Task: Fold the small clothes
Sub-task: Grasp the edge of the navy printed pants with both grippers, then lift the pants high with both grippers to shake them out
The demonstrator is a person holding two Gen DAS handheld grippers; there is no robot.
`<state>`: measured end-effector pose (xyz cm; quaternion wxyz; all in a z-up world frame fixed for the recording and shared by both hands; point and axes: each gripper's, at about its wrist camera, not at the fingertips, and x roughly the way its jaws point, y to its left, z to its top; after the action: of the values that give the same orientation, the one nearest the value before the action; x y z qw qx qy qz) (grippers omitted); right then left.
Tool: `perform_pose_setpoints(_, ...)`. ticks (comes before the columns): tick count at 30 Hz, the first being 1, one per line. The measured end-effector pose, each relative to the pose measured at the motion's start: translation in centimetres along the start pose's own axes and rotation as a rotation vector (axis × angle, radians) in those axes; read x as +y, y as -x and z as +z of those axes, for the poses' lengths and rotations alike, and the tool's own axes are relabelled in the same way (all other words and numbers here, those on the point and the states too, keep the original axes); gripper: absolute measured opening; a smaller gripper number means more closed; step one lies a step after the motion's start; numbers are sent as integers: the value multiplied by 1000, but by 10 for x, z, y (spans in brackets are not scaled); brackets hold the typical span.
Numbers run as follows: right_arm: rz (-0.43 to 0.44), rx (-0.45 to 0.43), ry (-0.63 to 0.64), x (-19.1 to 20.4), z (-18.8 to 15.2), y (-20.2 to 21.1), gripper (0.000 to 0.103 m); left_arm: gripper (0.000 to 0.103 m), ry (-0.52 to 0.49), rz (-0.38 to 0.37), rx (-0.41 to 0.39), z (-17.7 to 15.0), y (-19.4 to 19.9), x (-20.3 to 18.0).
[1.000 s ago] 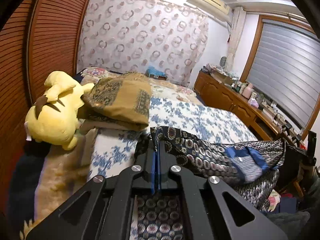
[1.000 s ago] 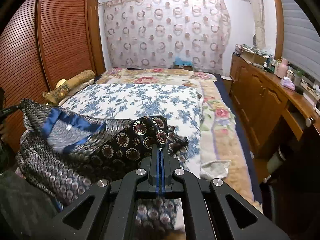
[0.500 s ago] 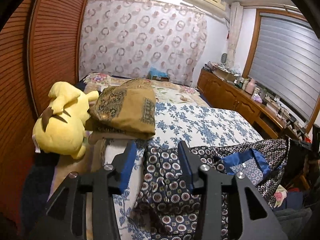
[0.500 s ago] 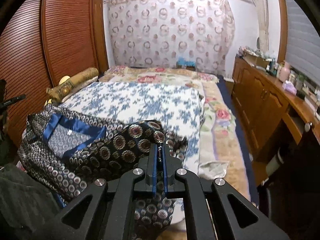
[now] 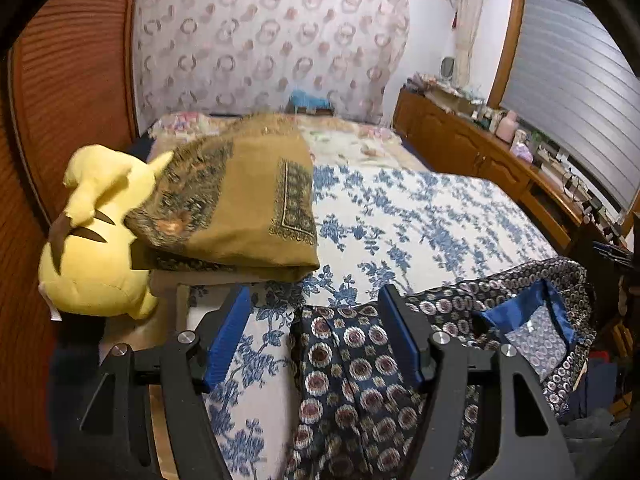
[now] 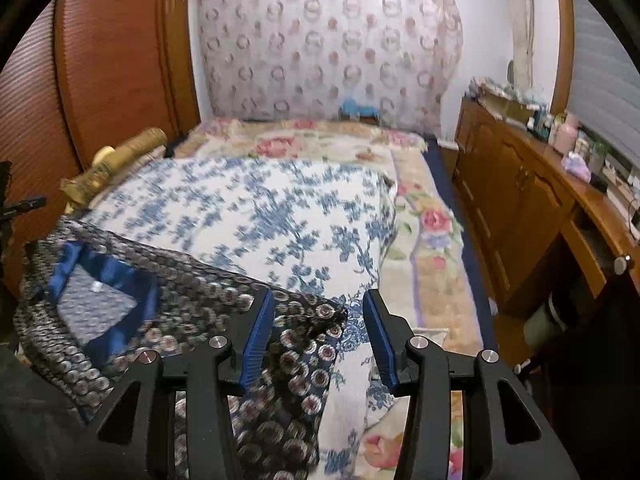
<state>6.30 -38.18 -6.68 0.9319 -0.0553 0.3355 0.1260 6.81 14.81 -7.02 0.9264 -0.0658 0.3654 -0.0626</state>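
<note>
Now that both grippers have let go, we count the garment as laid down.

Our left gripper and right gripper have just been opening, jaws apart over the patterned garment, whose cloth lies loose between them on the bed's near edge, spread for the first fold.

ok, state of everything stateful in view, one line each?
left gripper: jaws have just been opening, open, garment lies between them unpinched
right gripper: jaws have just been opening, open, garment edge between them
patterned garment: released, spread on the bed, collar showing, not yet folded
brown cloth: folded, stacked by the plush
yellow plush: lying on its side
window blind: lowered
</note>
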Motion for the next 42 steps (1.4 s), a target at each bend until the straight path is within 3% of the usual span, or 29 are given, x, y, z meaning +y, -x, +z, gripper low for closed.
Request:
perform_pose_setpoints(8,20,103,8,6,11,-59,48,67,-57,17,139,0,-43,-5)
perform_pose_setpoints(14,12,168,17,7,11,-85,59,67,-56,36,224,-14,-59,0)
perform_pose_setpoints(25,8,223,-14,1,9,-108,61,66,-61,37,259,-21,-65,0)
perform_pose_setpoints(29,51,222,-36,-5,10,-109,61,54,-84,19,266,-19,-66,-9)
perform_pose_setpoints(36,28,248,1,0,11,-114,61,27,-104,-3,269,-17,-67,-16)
perform_pose_setpoints(38,37,247,9,1,12,-114,54,24,-100,-12,269,-16,-68,-18)
perform_pose_setpoints(40,71,233,3,1,11,-111,29,19,-92,-17,266,-17,-67,-19)
perform_pose_setpoints(42,100,212,1,3,7,-109,20,13,-83,-26,244,-18,-63,-21)
